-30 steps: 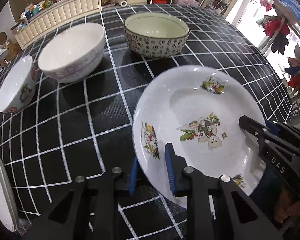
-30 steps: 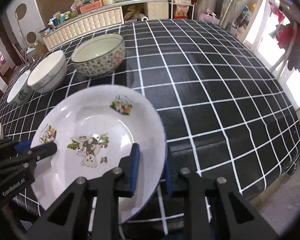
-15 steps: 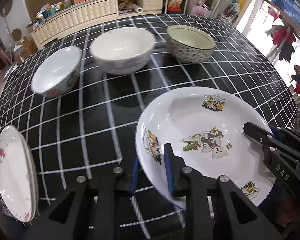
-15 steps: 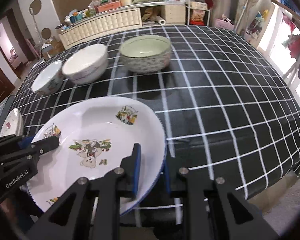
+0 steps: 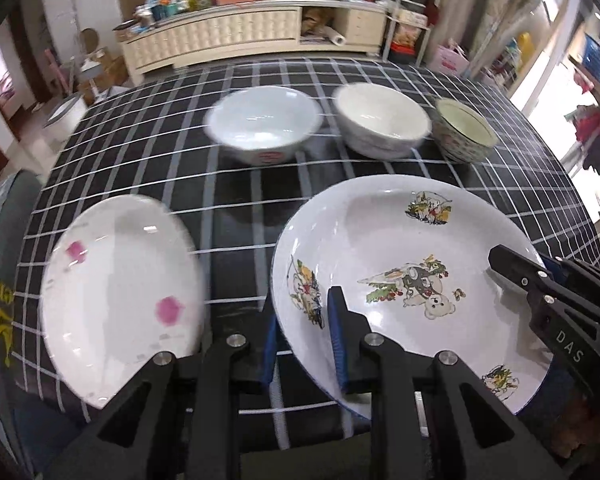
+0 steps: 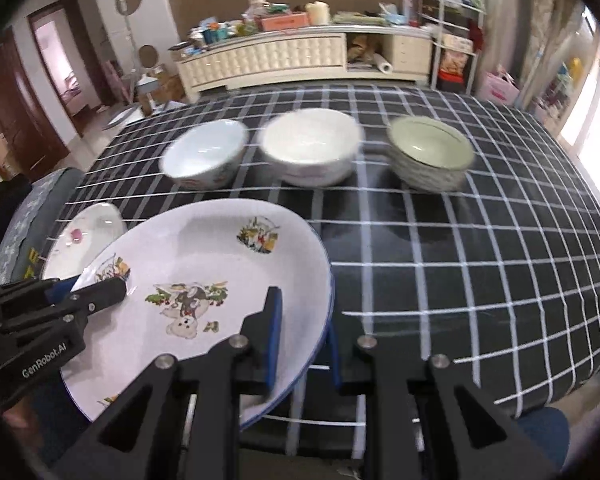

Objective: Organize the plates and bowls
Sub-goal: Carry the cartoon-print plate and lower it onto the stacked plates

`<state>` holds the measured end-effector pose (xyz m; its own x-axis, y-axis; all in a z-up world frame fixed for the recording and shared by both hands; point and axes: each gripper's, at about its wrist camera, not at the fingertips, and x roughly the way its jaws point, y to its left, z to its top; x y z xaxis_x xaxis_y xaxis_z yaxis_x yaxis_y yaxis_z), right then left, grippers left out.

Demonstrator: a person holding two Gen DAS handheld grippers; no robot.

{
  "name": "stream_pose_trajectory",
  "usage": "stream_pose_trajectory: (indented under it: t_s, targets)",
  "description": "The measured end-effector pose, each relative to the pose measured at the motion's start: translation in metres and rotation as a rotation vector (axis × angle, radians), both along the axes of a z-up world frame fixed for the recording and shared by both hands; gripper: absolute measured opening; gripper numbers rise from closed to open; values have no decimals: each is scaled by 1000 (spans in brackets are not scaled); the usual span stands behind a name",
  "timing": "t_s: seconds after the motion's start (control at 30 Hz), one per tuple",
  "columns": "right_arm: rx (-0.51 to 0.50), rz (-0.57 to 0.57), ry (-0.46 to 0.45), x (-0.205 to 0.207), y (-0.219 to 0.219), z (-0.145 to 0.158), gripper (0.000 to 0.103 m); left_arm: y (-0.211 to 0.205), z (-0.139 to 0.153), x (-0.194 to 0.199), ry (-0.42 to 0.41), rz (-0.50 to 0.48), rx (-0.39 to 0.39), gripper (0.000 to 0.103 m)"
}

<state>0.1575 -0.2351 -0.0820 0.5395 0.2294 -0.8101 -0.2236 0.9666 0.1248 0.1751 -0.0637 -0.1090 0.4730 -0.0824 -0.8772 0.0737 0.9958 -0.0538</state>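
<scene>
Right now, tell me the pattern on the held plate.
White plate with cartoon bear and animal pictures and a thin blue rim; clearest in the left wrist view.

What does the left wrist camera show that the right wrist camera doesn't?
Only the left wrist view shows the whole pink-flowered plate on the checked tablecloth; the right view catches just a sliver of it. Only the right wrist view shows a brown door at the room's far left. Both show the cartoon plate clamped at opposite rims by the left gripper and right gripper, and three bowls behind.
</scene>
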Motion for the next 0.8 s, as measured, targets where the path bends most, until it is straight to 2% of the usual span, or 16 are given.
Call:
stream_pose_trajectory:
  t_s: [0.5,0.8]
  targets:
    - [-3,182,-5,-8,118,1,24,127,18,-46,-45,193,1,19]
    - [-19,241,25,-16,158,-10,24,174,10,-64,-26,269,-9,19]
